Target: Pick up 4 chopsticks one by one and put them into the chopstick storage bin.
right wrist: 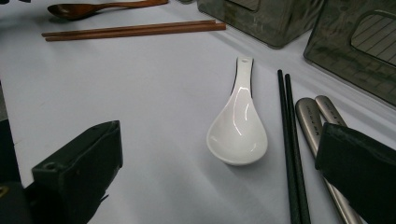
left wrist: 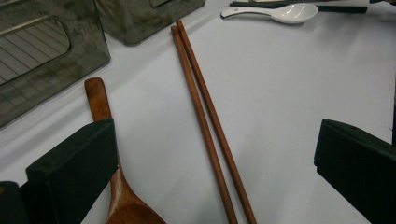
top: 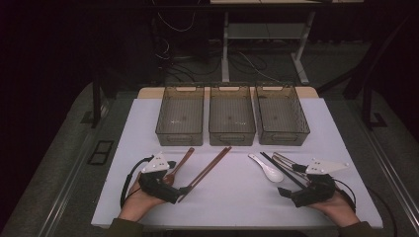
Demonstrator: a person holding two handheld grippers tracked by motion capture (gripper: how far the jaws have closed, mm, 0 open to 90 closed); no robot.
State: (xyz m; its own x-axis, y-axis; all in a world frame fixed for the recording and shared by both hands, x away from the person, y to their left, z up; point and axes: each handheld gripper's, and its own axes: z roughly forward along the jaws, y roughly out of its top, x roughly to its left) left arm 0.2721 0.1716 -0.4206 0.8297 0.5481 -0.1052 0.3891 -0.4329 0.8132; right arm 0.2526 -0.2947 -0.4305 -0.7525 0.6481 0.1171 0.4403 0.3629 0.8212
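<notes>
My left gripper (top: pixel 177 184) rests open at the near left of the white table top (top: pixel 232 197). In the left gripper view its jaws (left wrist: pixel 215 140) stand wide apart, a pair of brown wooden chopsticks (left wrist: pixel 210 126) lies between them untouched, and a wooden spoon (left wrist: pixel 109 163) passes behind the left jaw. My right gripper (top: pixel 295 184) is open at the near right. Between its jaws (right wrist: pixel 219 156) lies a white ceramic spoon (right wrist: pixel 238 126), with black chopsticks (right wrist: pixel 292 149) and two metal handles (right wrist: pixel 317 121) by the right jaw.
Three clear grey bins (top: pixel 180 116) (top: pixel 231 114) (top: pixel 281 114) stand side by side at the back of the table, all empty. A person's hands hold the grippers from the near edge. Table legs and cables show on the dark floor beyond.
</notes>
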